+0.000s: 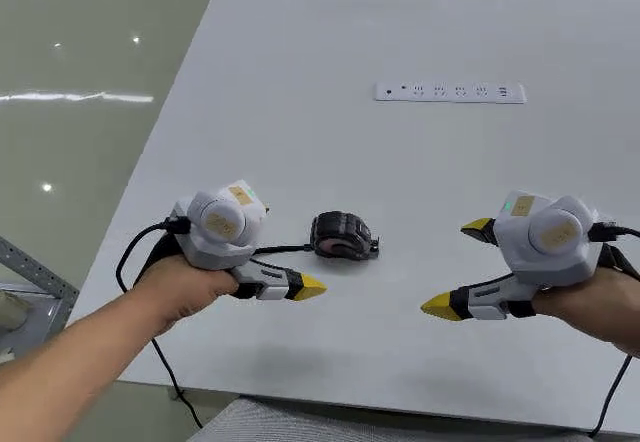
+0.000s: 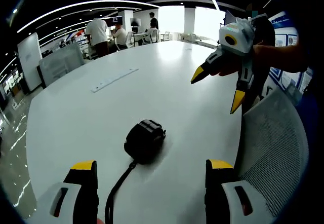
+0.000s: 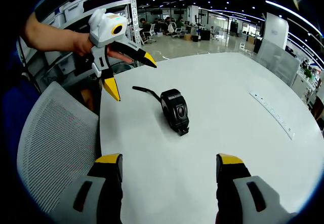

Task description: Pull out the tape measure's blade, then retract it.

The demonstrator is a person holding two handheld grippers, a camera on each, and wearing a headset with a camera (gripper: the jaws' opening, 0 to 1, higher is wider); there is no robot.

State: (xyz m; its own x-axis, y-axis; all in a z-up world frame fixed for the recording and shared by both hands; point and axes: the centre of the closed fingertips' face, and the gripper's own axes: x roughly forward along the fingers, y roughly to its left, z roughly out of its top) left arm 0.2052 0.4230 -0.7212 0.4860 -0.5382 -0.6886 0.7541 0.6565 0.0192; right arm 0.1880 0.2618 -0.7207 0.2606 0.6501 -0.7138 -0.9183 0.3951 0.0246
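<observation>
two tools spread and empty, left tool [image 2: 151,164] and right tool [image 1: 458,267] flanking the tape [image 1: 343,235] on the tabletop [image 1: 400,162], blade in. risk: tape may skid when pulled; released blade may whip back.

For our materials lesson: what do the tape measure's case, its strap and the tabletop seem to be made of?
Tape measure: black case, likely moulded plastic with ribbed, rubbery-looking grips, mostly matt.
Strap: thin black strip lying limp, perhaps woven cord or rubber; too small to tell.
Tabletop: smooth pale grey, faint sheen, probably laminate or painted board.
</observation>
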